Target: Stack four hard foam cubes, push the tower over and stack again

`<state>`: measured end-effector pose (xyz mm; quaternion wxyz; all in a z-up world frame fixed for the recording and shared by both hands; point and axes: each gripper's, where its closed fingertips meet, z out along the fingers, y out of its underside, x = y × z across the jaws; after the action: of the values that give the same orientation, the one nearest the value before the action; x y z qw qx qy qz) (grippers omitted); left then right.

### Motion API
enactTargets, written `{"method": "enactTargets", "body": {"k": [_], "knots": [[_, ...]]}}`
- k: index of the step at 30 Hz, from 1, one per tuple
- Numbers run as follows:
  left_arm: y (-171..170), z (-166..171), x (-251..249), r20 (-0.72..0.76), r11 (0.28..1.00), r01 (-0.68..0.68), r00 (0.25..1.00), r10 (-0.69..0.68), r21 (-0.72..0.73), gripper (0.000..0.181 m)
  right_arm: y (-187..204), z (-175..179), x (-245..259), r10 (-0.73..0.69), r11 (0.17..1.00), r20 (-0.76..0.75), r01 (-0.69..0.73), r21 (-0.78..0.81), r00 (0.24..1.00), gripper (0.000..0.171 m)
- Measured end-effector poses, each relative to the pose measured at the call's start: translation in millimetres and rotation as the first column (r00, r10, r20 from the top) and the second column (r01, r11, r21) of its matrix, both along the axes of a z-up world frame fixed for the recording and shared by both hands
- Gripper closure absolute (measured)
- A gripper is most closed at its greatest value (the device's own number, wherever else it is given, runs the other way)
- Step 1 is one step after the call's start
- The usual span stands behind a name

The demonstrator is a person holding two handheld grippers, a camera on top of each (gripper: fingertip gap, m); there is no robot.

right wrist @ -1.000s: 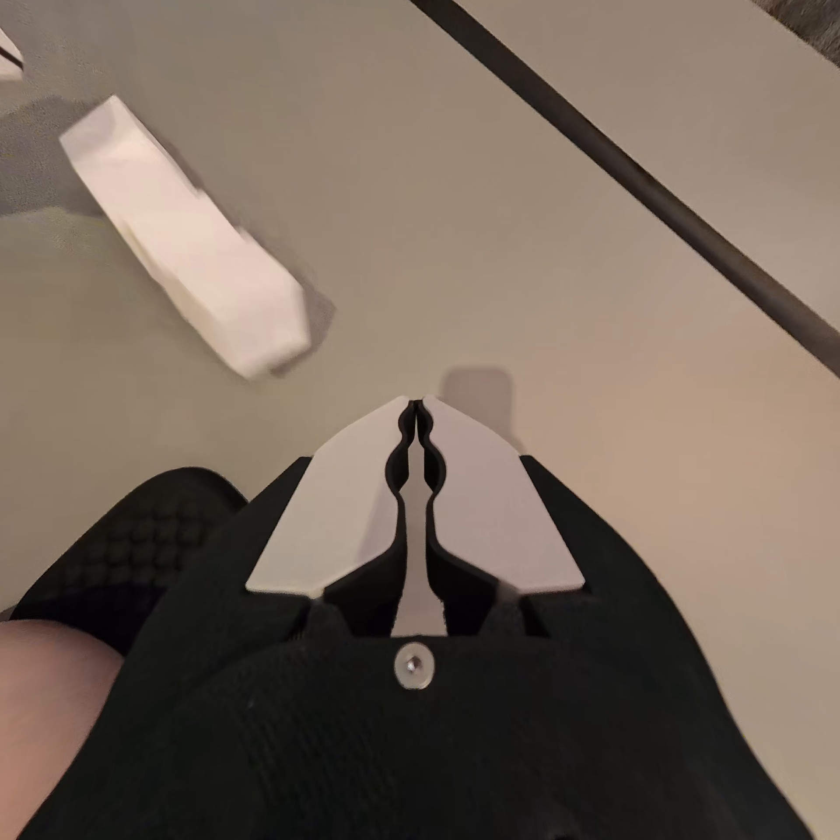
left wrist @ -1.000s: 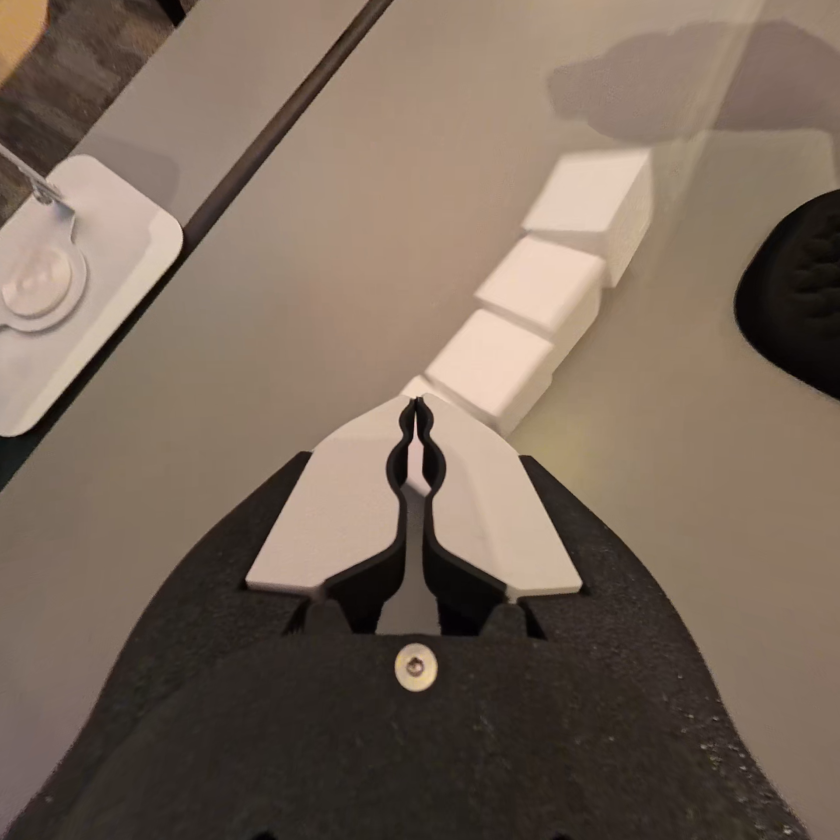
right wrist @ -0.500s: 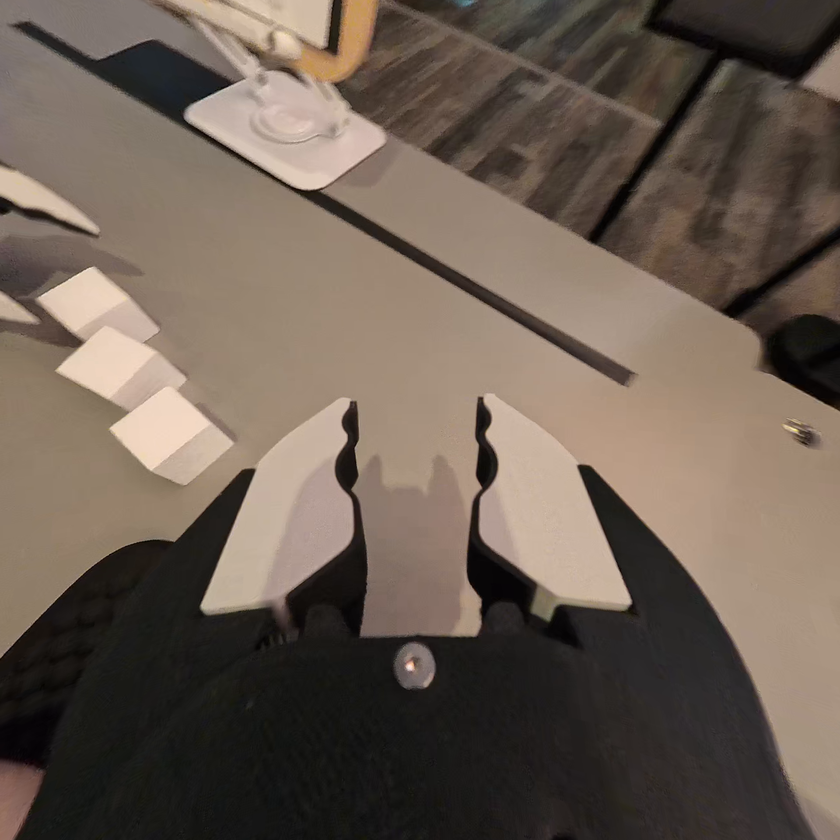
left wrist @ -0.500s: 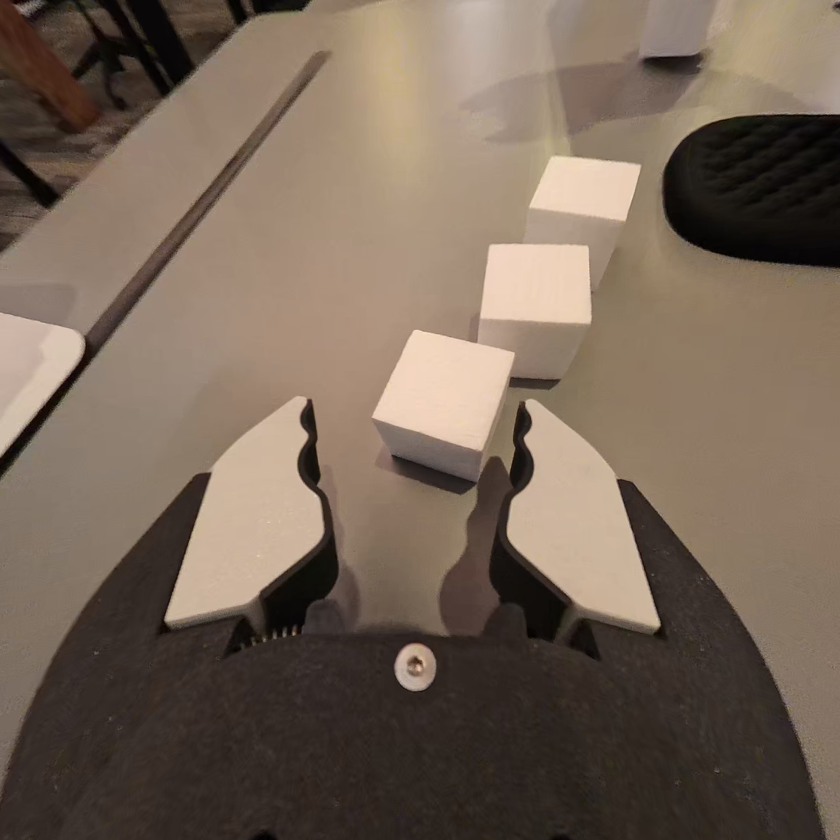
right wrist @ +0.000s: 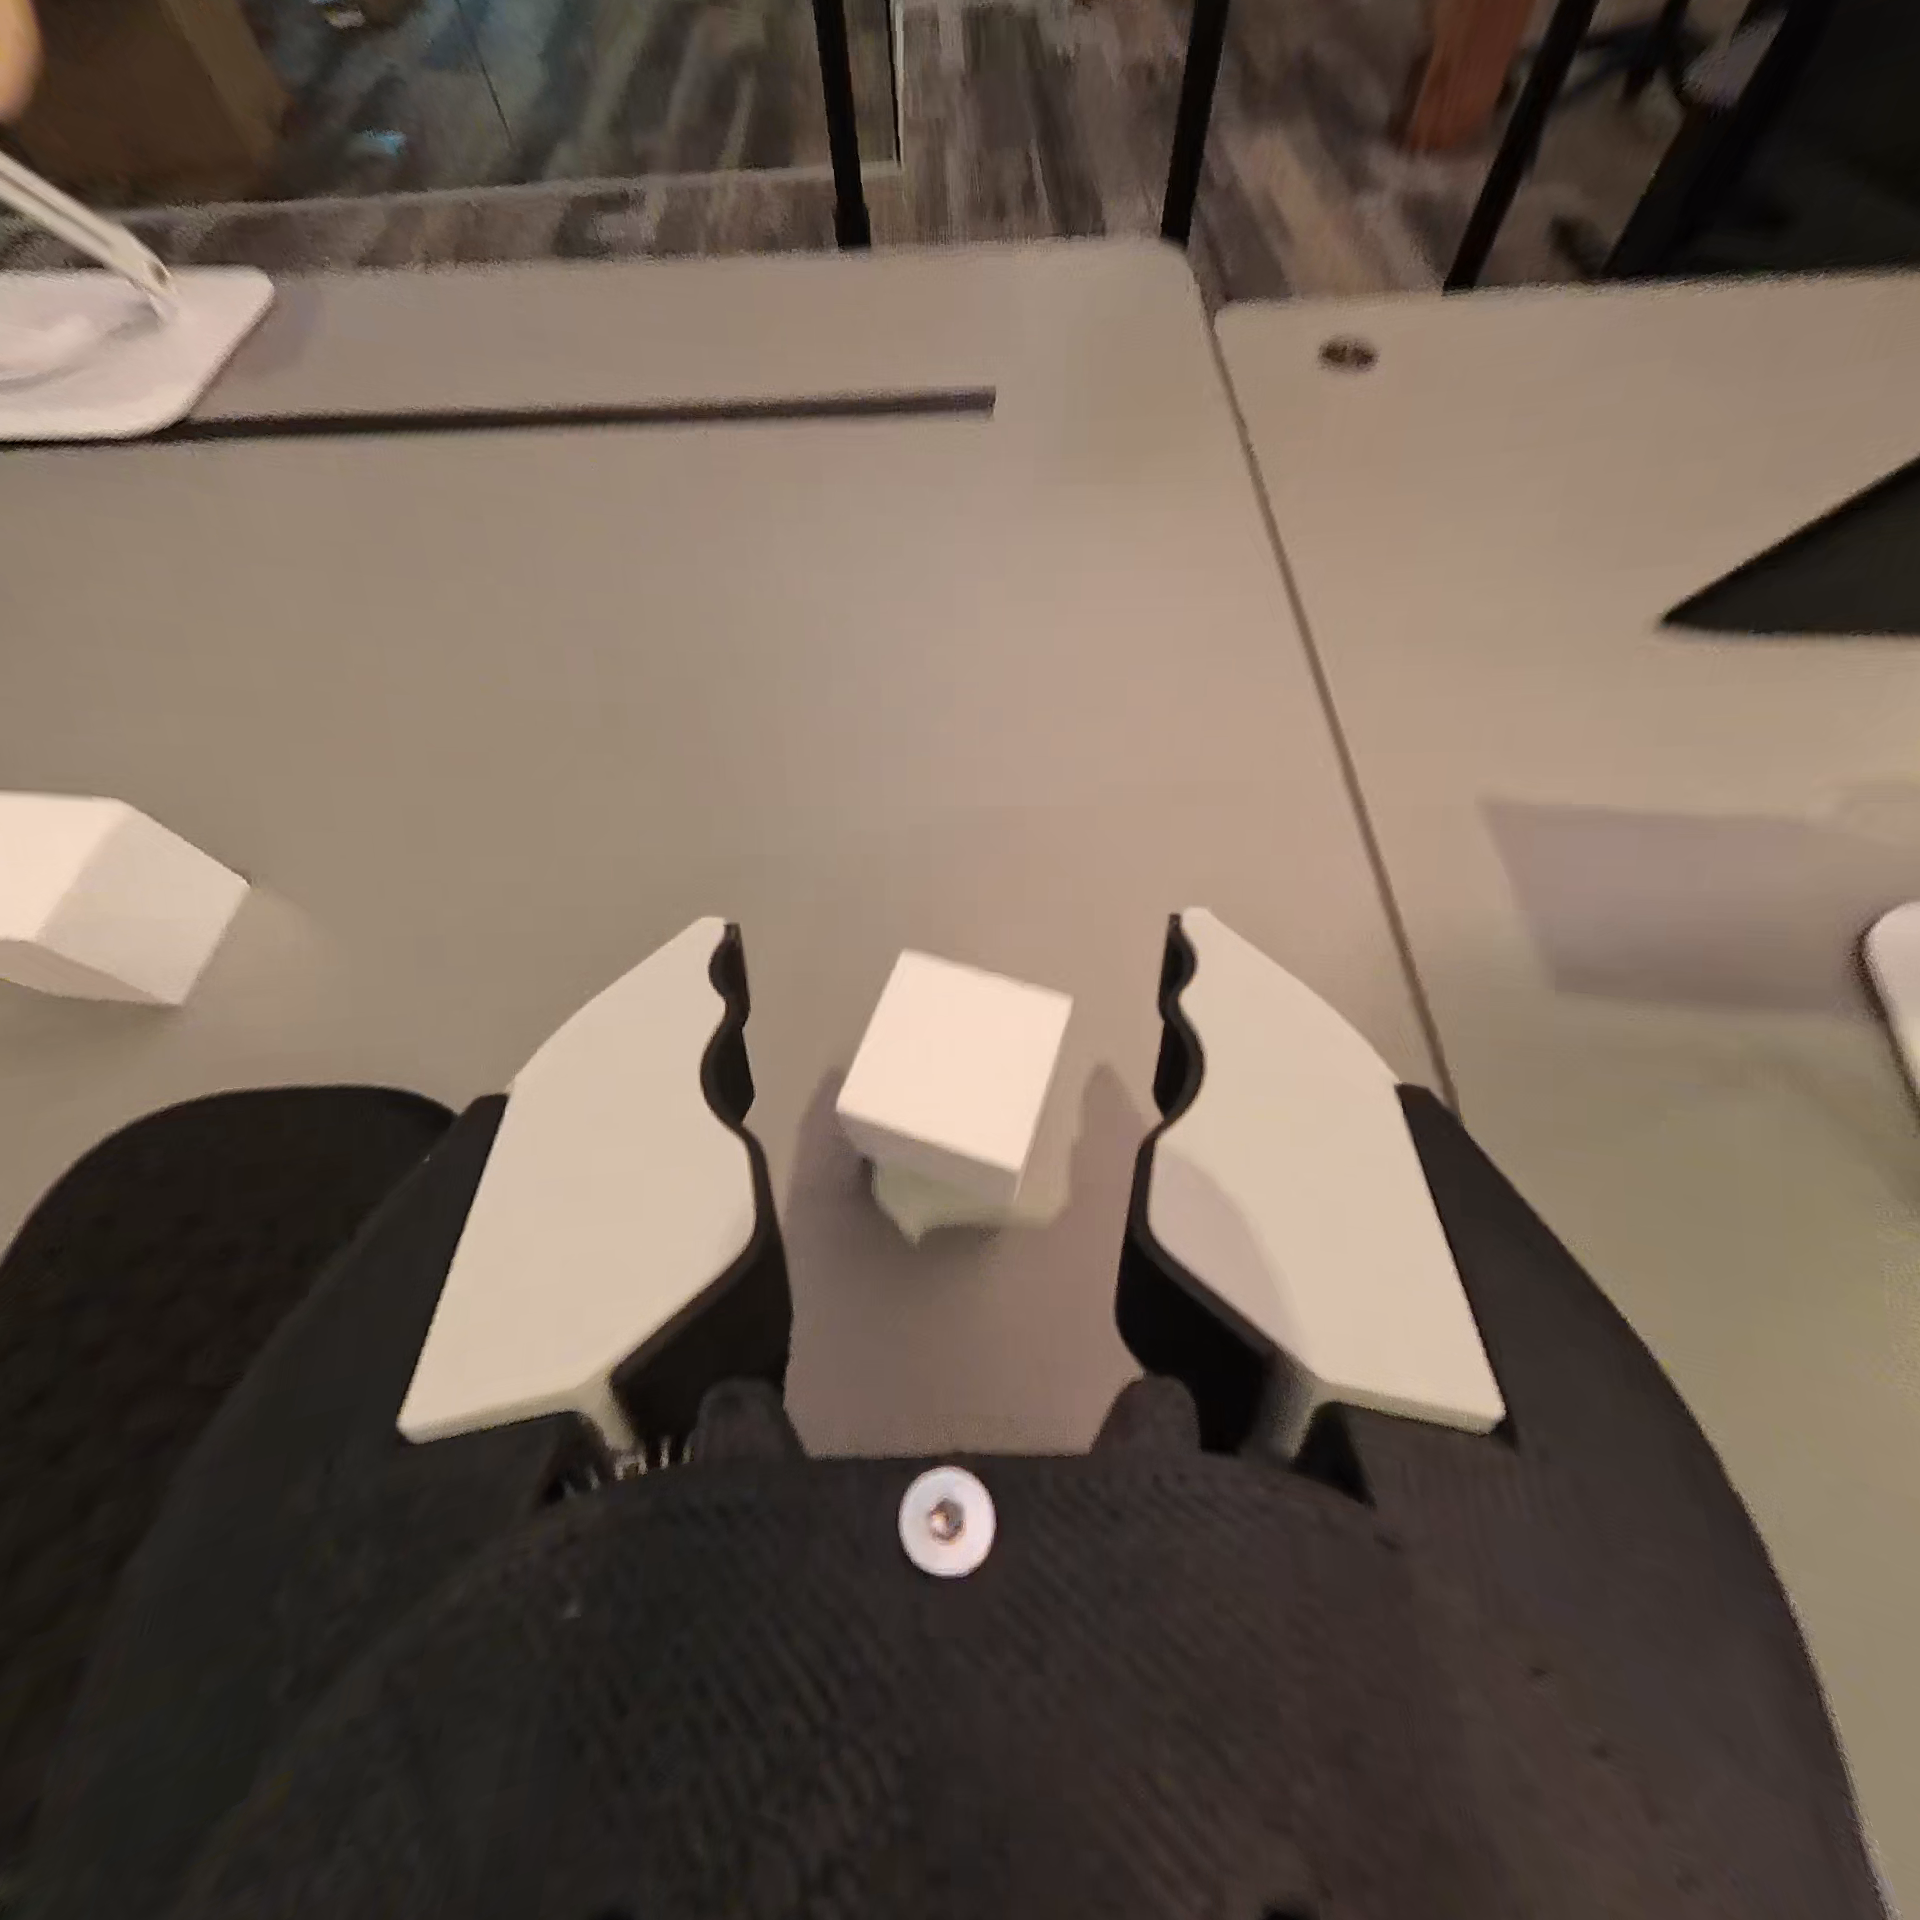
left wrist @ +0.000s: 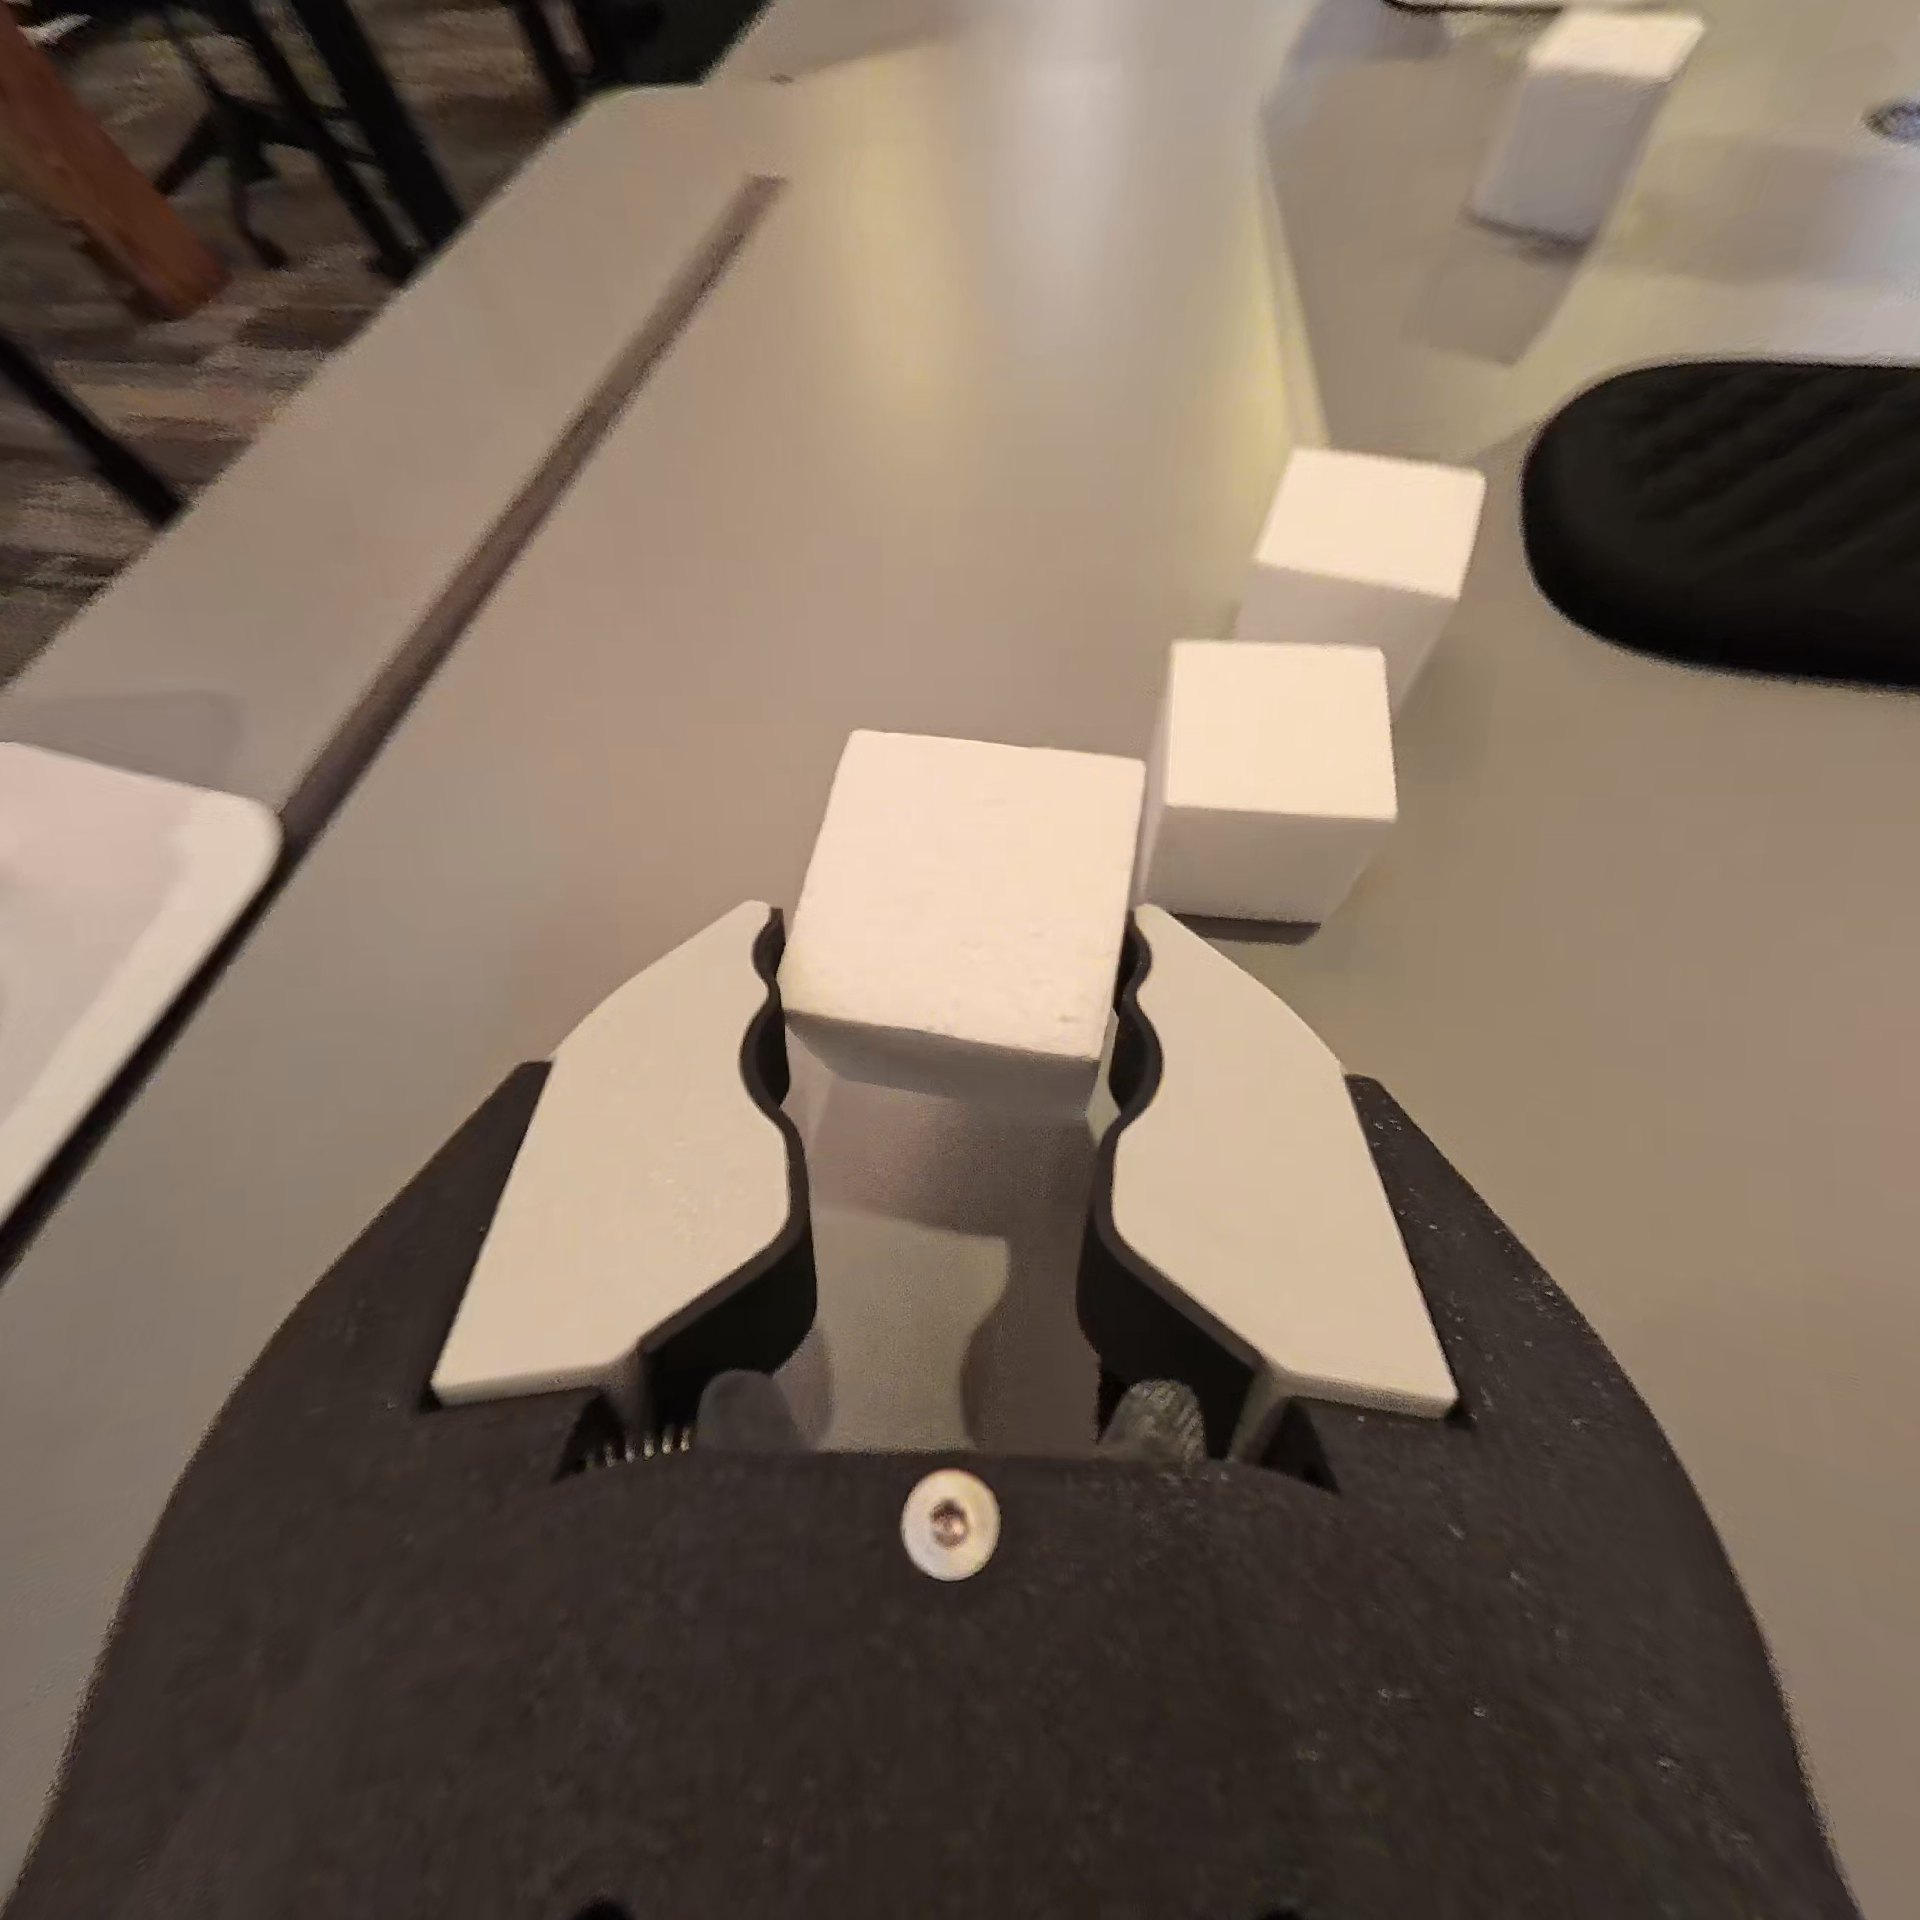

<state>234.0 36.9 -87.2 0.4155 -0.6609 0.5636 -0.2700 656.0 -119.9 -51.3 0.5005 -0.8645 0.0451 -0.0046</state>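
In the left wrist view my left gripper (left wrist: 953, 916) is shut on a white foam cube (left wrist: 966, 894), with both fingers pressed on its sides. Two more white cubes stand in a row beyond it, one near (left wrist: 1273, 774) and one farther (left wrist: 1361, 566). A fourth white block (left wrist: 1579, 114) stands far back on the right. In the right wrist view my right gripper (right wrist: 953, 925) is open, and a white cube (right wrist: 956, 1091) sits on the table between its fingers without touching them. Another cube (right wrist: 94, 904) shows at the left edge.
A black padded mat lies beside the cubes, seen in the left wrist view (left wrist: 1745, 520) and the right wrist view (right wrist: 156, 1247). A white stand base (left wrist: 104, 935) (right wrist: 114, 353) sits by a dark slot (right wrist: 582, 410) in the grey table. A white object (right wrist: 1896, 997) pokes in at the right edge. Tip to tip, the grippers are about 45 centimeters apart.
Both grippers opened from shut. The left moved forward and closed on the nearest cube. The right swung round and opened wider, and a separate cube now lies between its fingers.
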Motion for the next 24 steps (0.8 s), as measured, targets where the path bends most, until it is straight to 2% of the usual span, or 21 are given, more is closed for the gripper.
{"method": "enactTargets", "body": {"k": [3, 6, 7, 8, 10, 12, 15, 18, 24], "knots": [[1.2, 36.4, -11.5, 0.056, 0.996, -0.092, 0.994, 0.091, 0.003, 0.121, -0.5, -40.5, -6.8, -0.055, 0.993, 0.026, 0.058, -0.106, 0.998, 0.086], [-23.9, 59.2, 0.3, 0.087, 0.997, -0.063, 0.994, 0.067, -0.051, 0.121, 3.0, -71.2, -4.6, -0.110, 0.968, 0.079, 0.125, -0.218, 0.991, 0.081], [-29.7, 63.5, 6.2, 0.078, 0.996, -0.069, 0.994, 0.073, -0.048, 0.121, 4.8, -80.3, -6.4, -0.104, 0.960, 0.076, 0.120, -0.252, 0.992, 0.087], [-35.7, 67.0, 13.6, 0.078, 0.996, -0.076, 0.994, 0.080, -0.048, 0.121, 6.3, -86.8, -9.4, -0.091, 0.954, 0.067, 0.106, -0.282, 0.994, 0.105], [-52.2, 70.4, 32.3, 0.091, 0.996, -0.053, 0.994, 0.060, -0.073, 0.121, 9.4, -86.4, -13.3, -0.088, 0.956, 0.050, 0.098, -0.276, 0.995, 0.109], [-63.8, 64.9, 49.4, 0.080, 0.997, -0.021, 0.996, 0.027, -0.081, 0.121, 12.4, -79.3, -22.5, -0.053, 0.963, 0.022, 0.057, -0.264, 0.998, 0.109], [-60.0, 40.8, 63.5, -0.008, 0.996, -0.041, 0.999, 0.040, -0.077, 0.121, 17.7, -56.2, -32.8, 0.003, 0.972, 0.057, 0.011, -0.236, 0.998, 0.109], [-55.6, 23.2, 71.4, -0.048, 0.993, -0.054, 0.998, 0.050, -0.104, 0.121, 24.9, -24.6, -52.4, 0.090, 0.979, 0.088, -0.072, -0.190, 0.992, 0.109], [-50.5, 9.2, 74.1, -0.070, 0.991, -0.066, 0.996, 0.058, -0.114, 0.121, 45.9, 47.2, -106.1, 0.256, 0.967, 0.171, -0.251, -0.055, 0.951, 0.109]]}}
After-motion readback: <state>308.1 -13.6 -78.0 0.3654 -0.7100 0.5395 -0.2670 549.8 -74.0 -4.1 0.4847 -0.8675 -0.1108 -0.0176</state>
